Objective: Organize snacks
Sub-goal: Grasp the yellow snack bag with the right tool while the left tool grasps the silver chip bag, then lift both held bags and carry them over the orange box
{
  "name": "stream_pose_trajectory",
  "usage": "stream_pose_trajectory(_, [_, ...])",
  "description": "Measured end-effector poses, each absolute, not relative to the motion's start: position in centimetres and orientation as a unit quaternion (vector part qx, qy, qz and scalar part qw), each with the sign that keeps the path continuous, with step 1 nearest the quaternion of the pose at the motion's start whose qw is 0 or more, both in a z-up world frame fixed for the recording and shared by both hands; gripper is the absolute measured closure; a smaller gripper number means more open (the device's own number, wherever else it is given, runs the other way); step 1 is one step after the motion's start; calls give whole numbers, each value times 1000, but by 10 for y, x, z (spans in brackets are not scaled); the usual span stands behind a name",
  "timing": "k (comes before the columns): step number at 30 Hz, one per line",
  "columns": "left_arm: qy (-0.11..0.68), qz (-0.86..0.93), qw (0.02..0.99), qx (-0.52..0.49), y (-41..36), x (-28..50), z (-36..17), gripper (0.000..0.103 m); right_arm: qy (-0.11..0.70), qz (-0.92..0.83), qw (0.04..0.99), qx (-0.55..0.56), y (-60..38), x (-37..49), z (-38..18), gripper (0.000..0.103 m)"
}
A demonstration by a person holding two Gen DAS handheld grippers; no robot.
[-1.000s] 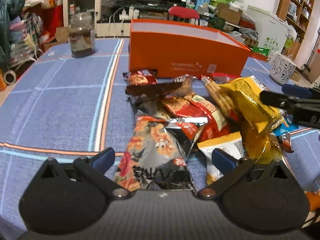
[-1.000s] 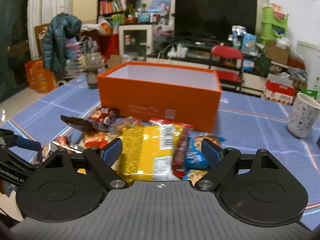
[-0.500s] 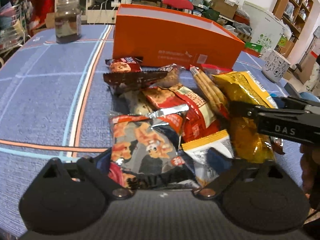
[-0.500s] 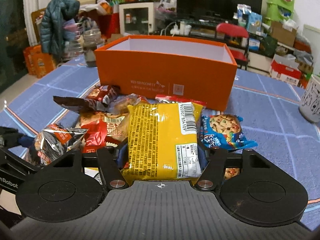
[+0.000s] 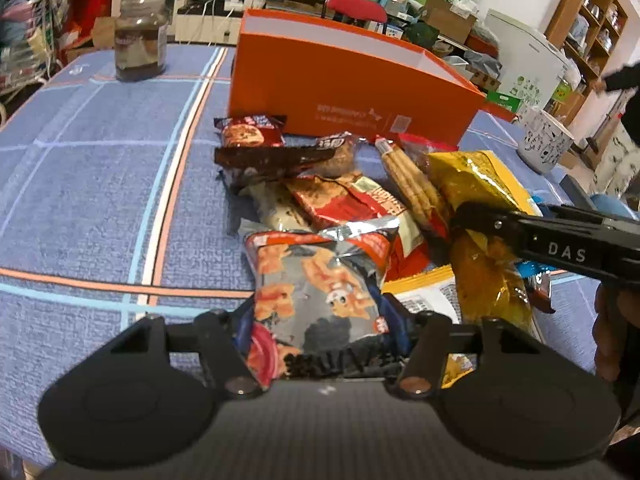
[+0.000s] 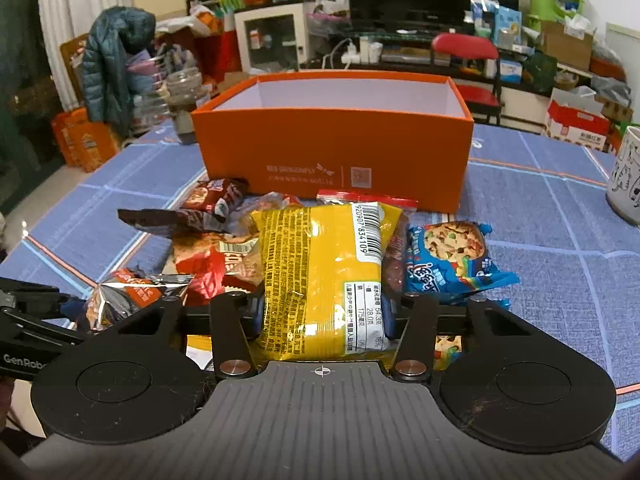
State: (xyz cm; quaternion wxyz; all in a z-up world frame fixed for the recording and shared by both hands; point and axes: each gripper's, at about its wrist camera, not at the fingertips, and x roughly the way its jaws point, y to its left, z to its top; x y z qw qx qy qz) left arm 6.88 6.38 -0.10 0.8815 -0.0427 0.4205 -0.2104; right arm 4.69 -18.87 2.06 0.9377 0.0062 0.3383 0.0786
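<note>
An open orange box (image 5: 352, 92) (image 6: 332, 160) stands on the blue tablecloth behind a pile of snack packets. My left gripper (image 5: 320, 320) is shut on a silver and orange snack bag (image 5: 320, 288), lifted a little over the pile. My right gripper (image 6: 322, 312) is shut on a yellow packet (image 6: 324, 276) and holds it above the pile; it shows from the side in the left wrist view (image 5: 484, 216). A blue cookie packet (image 6: 452, 260), red packets (image 5: 352, 204) and a dark cookie packet (image 5: 252, 132) lie in front of the box.
A glass jar (image 5: 140, 48) stands at the far left of the table. A white patterned mug (image 5: 544, 144) (image 6: 628, 176) stands to the right of the box. Furniture and clutter fill the room behind the table.
Both grippers went from open to shut, the left on the silver and orange bag, the right on the yellow packet. Both packets have risen a little off the pile.
</note>
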Motion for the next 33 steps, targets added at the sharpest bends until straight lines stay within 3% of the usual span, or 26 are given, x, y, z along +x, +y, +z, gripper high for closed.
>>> stream_pose_trajectory(25, [352, -161, 921, -31, 58, 54, 39, 44, 303, 54, 951, -8, -192, 40, 42, 70])
stream_pose_trajectory(33, [320, -167, 932, -35, 50, 73, 78, 44, 263, 52, 963, 11, -207, 39, 82, 70])
